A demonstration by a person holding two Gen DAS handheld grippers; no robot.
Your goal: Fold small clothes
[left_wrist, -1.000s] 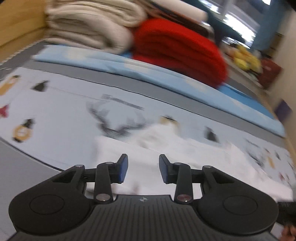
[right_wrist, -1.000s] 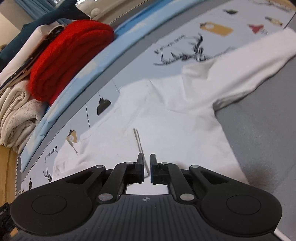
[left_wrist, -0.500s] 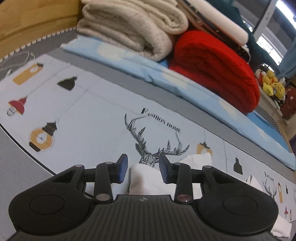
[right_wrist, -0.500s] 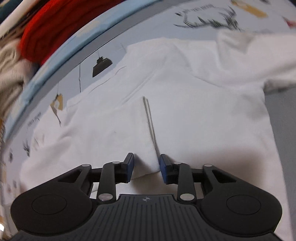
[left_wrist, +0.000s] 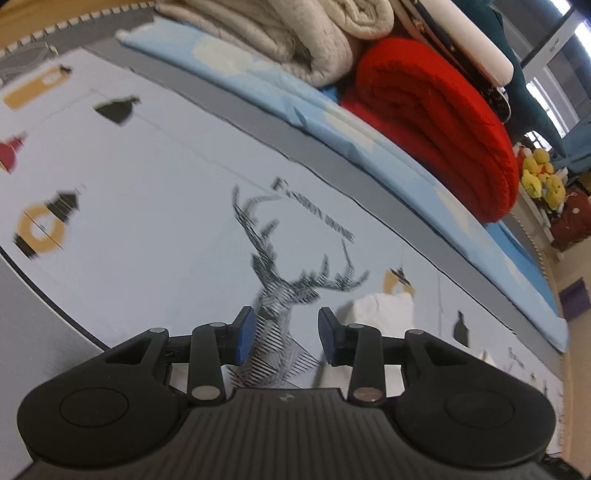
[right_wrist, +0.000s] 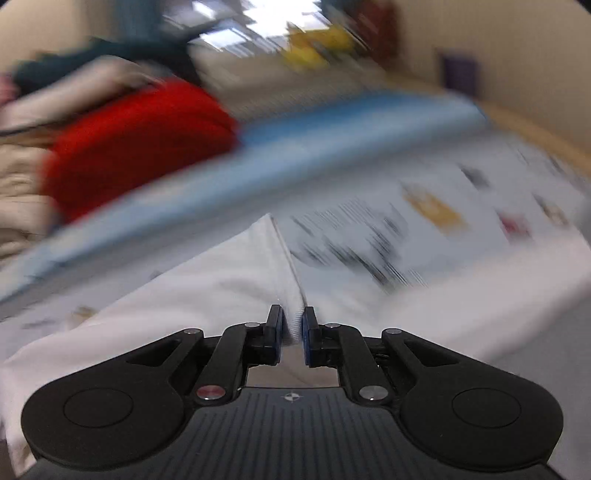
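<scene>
A small white garment (right_wrist: 207,291) lies on the printed mat; the right wrist view is blurred by motion. My right gripper (right_wrist: 293,332) has a raised seam edge of the garment between its blue pads, and the jaws are closing on it with only a narrow gap left. In the left wrist view only a white cuff-like end of the garment (left_wrist: 384,310) shows, just right of the right fingertip. My left gripper (left_wrist: 284,334) hangs open over the mat's deer print (left_wrist: 280,291) with nothing between its fingers.
The pale printed mat (left_wrist: 147,177) lies on a grey surface. Behind it run a light blue sheet (left_wrist: 280,96), a folded red blanket (left_wrist: 436,122) and beige blankets (left_wrist: 295,33). Yellow plush toys (left_wrist: 543,177) sit far right.
My right gripper opened around the garment's seam, then closed on it and swung up, blurring its view. My left gripper shifted left off the white cloth, which now lies to its right.
</scene>
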